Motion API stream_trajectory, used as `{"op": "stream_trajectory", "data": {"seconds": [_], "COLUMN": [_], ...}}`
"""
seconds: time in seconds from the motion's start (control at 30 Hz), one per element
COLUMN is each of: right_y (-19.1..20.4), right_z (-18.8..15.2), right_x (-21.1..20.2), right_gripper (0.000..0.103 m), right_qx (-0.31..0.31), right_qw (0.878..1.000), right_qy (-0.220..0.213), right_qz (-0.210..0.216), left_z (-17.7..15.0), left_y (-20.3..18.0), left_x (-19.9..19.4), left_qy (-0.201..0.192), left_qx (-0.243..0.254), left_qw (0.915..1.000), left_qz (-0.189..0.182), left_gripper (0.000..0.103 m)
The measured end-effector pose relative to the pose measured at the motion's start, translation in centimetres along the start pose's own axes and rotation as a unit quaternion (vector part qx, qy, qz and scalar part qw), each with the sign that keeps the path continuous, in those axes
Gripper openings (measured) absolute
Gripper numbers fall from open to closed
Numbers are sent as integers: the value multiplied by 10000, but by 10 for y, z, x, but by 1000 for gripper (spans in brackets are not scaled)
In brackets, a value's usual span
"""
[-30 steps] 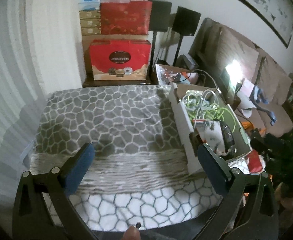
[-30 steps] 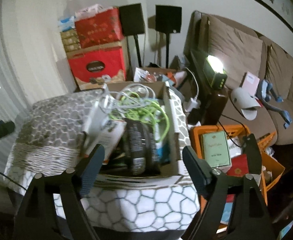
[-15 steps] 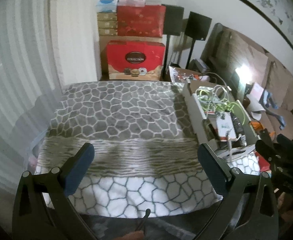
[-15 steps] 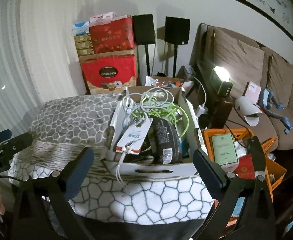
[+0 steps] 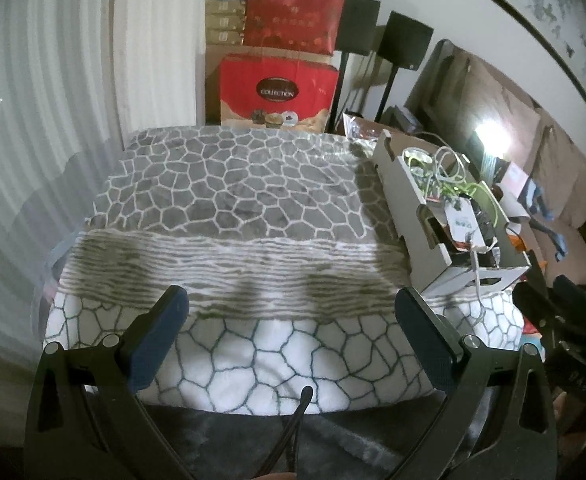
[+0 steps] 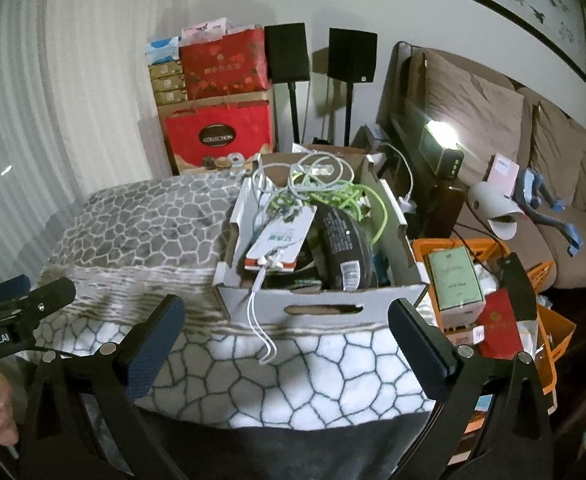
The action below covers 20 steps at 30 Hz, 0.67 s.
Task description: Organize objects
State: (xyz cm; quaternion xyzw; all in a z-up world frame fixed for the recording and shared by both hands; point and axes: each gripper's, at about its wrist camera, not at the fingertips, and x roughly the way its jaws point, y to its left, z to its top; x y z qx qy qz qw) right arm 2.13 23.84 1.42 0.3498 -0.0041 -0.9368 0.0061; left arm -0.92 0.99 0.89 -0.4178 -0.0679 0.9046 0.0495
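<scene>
Tools (image 5: 291, 320) (image 6: 285, 330) gape over blanket (image 5: 229, 200), box (image 6: 321, 308) ahead.

A worktop carries a grey and white blanket (image 5: 229, 208) with a stone pattern; an open cardboard box (image 6: 321, 300) full of cables stands on its right part.

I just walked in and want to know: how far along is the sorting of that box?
Nothing looks sorted: the cardboard box still holds tangled cables and a white pack. Nothing in hand: left gripper and right gripper are open. All unpacking remains.
</scene>
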Motion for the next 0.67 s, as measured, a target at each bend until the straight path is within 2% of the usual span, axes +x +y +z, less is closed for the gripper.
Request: {"op": "stream_trajectory", "data": {"seconds": [0.67], "right_y": [-3], "right_z": [-2], "right_x": [0], "right_gripper": [102], "right_qx": [82], "right_qw": [10000], "right_qy": [-18], "right_qz": [-45], "left_z": [-2], "left_y": [-10], "left_x": [3], "left_qy": [-36], "left_qx": [126], "left_qw": [9999], "left_qz": [55], "left_gripper": [103]}}
